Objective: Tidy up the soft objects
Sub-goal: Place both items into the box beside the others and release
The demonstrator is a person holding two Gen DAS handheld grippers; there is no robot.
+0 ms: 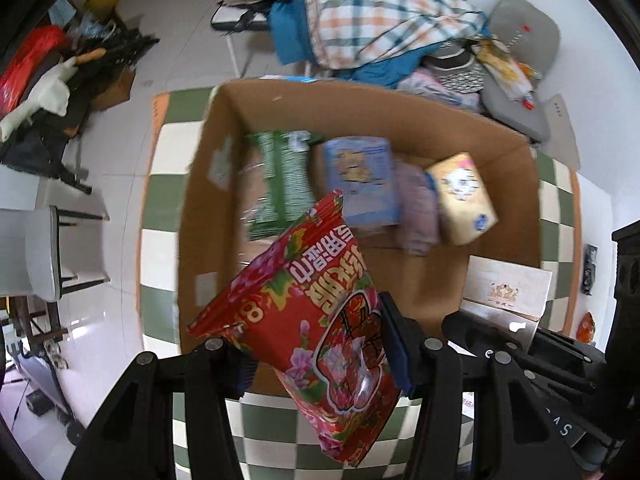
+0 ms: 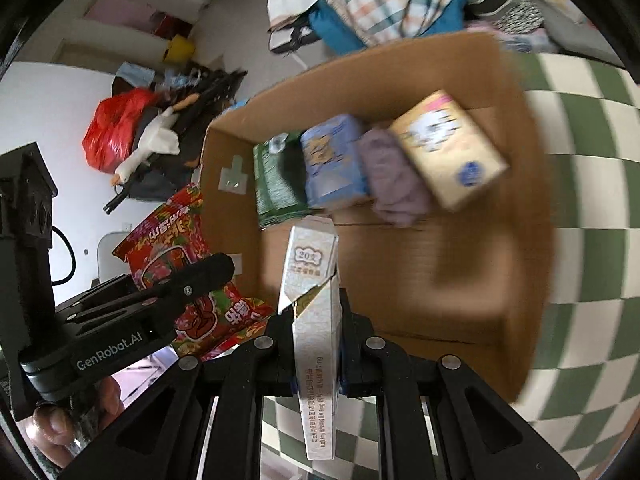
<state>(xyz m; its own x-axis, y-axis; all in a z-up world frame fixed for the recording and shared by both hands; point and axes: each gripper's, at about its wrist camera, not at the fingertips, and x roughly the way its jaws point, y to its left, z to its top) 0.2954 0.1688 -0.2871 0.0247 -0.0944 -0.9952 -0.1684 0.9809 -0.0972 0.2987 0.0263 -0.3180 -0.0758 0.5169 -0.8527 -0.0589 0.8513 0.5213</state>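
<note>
My left gripper (image 1: pixel 320 364) is shut on a red flowered wet-wipe pack (image 1: pixel 312 312), held over the near edge of an open cardboard box (image 1: pixel 200 208). My right gripper (image 2: pixel 314 344) is shut on a slim white carton (image 2: pixel 312 312), upright over the box's near edge (image 2: pixel 460 344). The left gripper with the red pack (image 2: pixel 168 248) shows at the left of the right wrist view. In the box lie a green pack (image 1: pixel 280 176), a blue pack (image 1: pixel 360 176), a folded purple cloth (image 1: pixel 418 208) and a cream tissue pack (image 1: pixel 464 196).
The box stands on a green-and-white checked mat (image 1: pixel 160 248). A heap of plaid and blue clothes (image 1: pixel 380 24) and a grey cushion (image 1: pixel 520 40) lie beyond it. A red bag (image 2: pixel 116 132) and dark clutter sit on the floor at left. A white stool (image 1: pixel 52 256) stands left.
</note>
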